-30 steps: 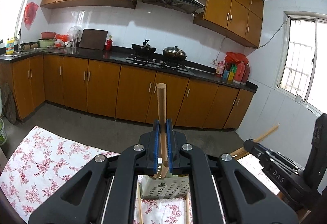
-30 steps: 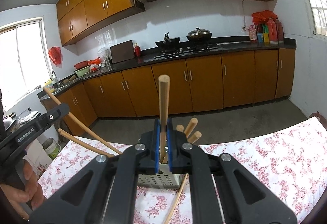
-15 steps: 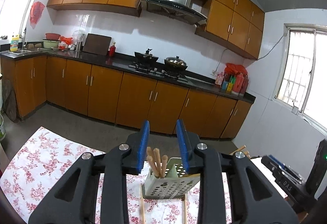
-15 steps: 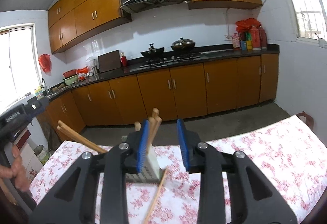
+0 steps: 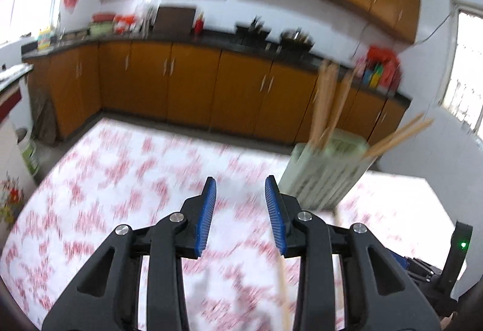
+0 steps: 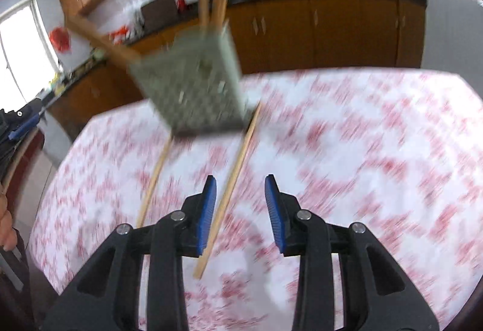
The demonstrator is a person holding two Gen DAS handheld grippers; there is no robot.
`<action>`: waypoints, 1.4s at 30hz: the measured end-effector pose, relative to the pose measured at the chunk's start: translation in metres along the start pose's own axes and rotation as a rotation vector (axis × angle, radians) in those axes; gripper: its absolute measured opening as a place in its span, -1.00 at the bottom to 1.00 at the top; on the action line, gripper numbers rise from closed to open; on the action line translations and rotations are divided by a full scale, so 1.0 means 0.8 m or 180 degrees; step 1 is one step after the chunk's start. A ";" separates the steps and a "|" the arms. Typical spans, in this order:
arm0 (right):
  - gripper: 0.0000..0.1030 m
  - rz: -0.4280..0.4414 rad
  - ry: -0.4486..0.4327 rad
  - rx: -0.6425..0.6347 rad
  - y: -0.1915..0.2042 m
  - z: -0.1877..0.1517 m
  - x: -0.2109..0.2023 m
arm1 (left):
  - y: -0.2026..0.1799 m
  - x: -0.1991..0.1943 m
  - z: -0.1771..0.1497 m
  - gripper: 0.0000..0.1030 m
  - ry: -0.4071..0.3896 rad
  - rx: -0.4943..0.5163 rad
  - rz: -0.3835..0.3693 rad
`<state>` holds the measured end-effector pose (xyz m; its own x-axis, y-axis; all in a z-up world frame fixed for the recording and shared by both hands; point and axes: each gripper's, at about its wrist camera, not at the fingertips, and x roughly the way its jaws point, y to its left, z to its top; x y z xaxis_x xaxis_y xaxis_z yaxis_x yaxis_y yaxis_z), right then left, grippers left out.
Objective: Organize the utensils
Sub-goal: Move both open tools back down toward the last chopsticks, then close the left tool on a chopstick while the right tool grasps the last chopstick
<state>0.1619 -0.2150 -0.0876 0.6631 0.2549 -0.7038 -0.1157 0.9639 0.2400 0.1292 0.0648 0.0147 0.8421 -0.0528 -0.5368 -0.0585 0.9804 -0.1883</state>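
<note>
- Left wrist view: the left gripper stands with its jaws apart and nothing between its blue pads. A second ago it was clamped on a wooden chopstick held upright above the green perforated utensil holder; its jaws have just been opening, and that stick now stands in the holder with the other chopsticks.
- Same view: the gripper has dipped toward the floral tablecloth, with the holder now off to its right. One loose chopstick lies on the cloth under the right-hand finger.
- Right wrist view: the right gripper is likewise parted and empty-handed; its jaws have also just been opening, its former stick released into the utensil holder.
- Same view: a loose chopstick on the cloth runs from beside the holder to just inside the left pad, untouched as far as the blur allows. A second loose stick lies to its left.
- Reading: two sticks are stowed; both grippers appear to be lowering for the next pickups.
</note>
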 end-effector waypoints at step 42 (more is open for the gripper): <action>-0.84 -0.0982 0.0072 0.0147 -0.081 0.002 0.023 | -0.072 0.077 -0.115 -0.23 0.0966 0.0486 -0.0257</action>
<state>0.1830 -0.2725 -0.1153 0.6449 -0.0470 -0.7628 0.1226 0.9915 0.0426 0.1353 -0.0123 -0.0833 0.6414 -0.1630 -0.7496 0.1020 0.9866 -0.1273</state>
